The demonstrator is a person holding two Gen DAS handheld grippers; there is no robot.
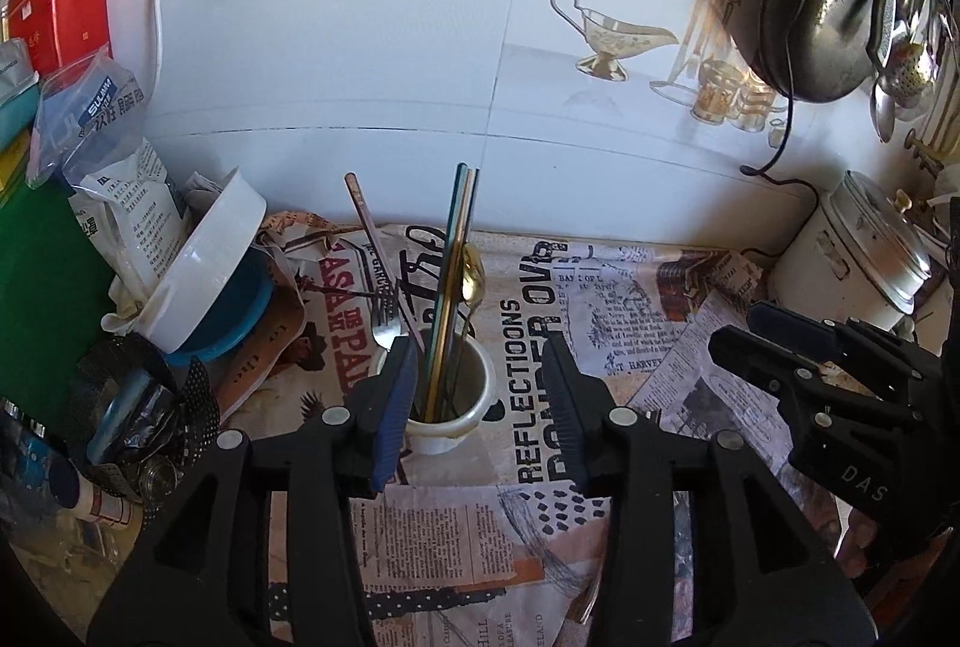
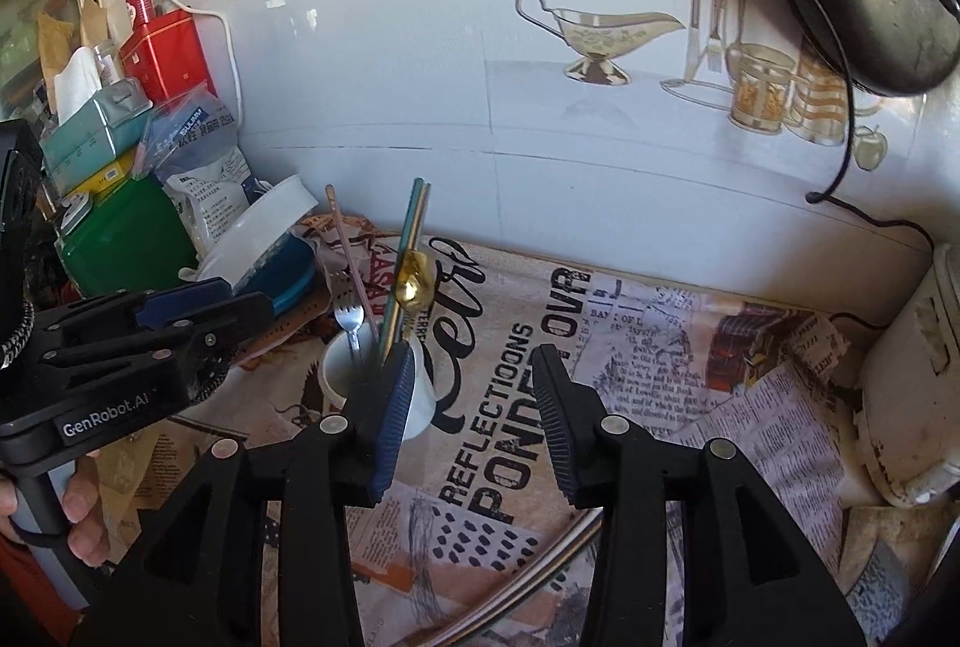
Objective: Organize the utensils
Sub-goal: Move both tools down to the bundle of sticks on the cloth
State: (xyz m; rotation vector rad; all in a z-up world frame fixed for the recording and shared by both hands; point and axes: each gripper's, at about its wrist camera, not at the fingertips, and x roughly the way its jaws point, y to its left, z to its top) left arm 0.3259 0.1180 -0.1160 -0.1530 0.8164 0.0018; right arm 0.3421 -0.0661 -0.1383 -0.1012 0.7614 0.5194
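Landmark throughout: the white cup (image 1: 459, 407) on the newsprint-patterned cloth (image 1: 528, 389).

Nearest — left gripper (image 1: 480, 413), jaws spread wide, nothing between them. It hangs just short of the cup, the left finger overlapping the cup's near-left rim in its own view; contact cannot be told. Judged: lined up on the cup to steady it or to reach for a handle.

Right gripper (image 2: 474, 416), also wide open and empty, sits to the right of the cup over bare cloth (its left finger crosses the cup's right side in the right wrist view). It looks to be standing by.

A metal handle-like strip (image 2: 540, 563) lies on the cloth nearer than the cup, under the right gripper — possibly a utensil not yet sorted; its ends are hidden.

The cup itself holds the task's utensils upright, handles leaning toward the wall, which keeps them gathered and easy to pick:
- fork (image 2: 350, 314), one, tines up
- gold spoon (image 1: 474, 278), one, bowl up
- straight sticks (image 1: 459, 239), two or three side by side, exact count unclear
- pinkish handle (image 1: 366, 227), one, leaning left

Left of and beyond the cup: one white bowl (image 1: 207, 263) tipped against a blue dish (image 1: 240, 305), leaning on packets.

Right of the cup, far: one white cooker (image 1: 858, 257). Behind it all, the tiled wall (image 1: 360, 47).
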